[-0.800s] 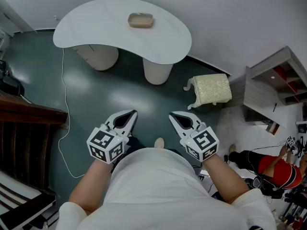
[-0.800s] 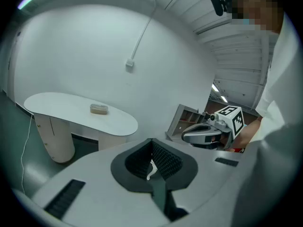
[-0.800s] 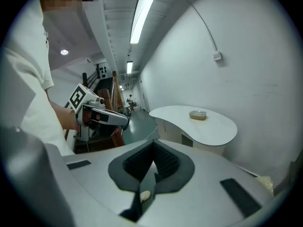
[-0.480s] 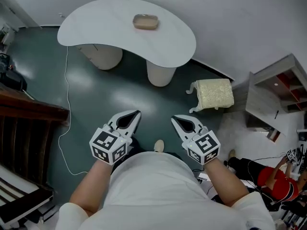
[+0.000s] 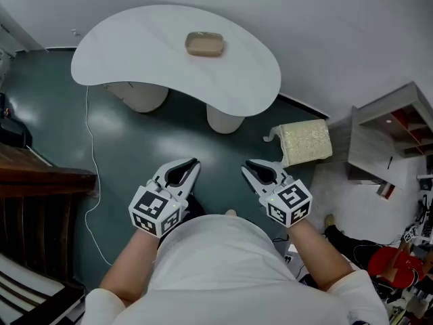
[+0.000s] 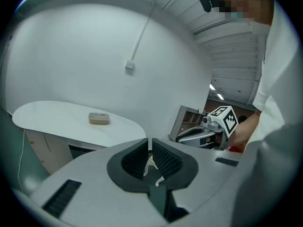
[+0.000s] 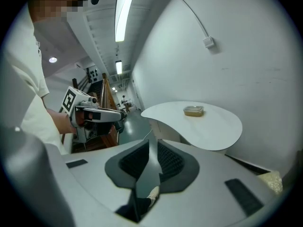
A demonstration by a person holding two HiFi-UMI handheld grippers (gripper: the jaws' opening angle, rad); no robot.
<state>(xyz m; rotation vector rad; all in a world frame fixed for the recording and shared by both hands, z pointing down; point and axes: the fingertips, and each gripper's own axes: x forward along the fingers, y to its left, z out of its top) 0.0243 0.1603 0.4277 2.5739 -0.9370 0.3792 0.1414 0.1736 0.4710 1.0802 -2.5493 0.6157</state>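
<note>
Tan dish (image 5: 205,44): small, rounded-rectangle, shallow, with a paler rim. It sits alone on the white kidney-shaped table (image 5: 135,53), upper centre of the head view, toward the far edge by the wall. In both gripper views it shows small, in the middle distance and well apart from the jaws.

Room: dark green floor (image 5: 142,137) lies open between the table's two round pedestals and the grippers. A thin white cable (image 5: 89,147) runs down the left side. Dark wooden furniture (image 5: 34,188) is at far left. A cream cushioned stool (image 5: 306,141) stands at right centre, just beyond the right gripper. A grey shelf unit (image 5: 382,137) is at the right edge.

Left hand-held gripper (image 5: 193,162): lower centre-left, held close to the body and pointing up-frame toward the table. Jaws narrow, only a thin slit between the ribbed pads, nothing in it.

Right hand-held gripper (image 5: 247,166): lower centre-right, level with the left, well apart from it and angled slightly inward. Jaws narrow, the gap a touch wider, floor showing through, nothing held.

Both forearms are bare and bent in from the lower corners, with the marker cubes facing up.
</note>
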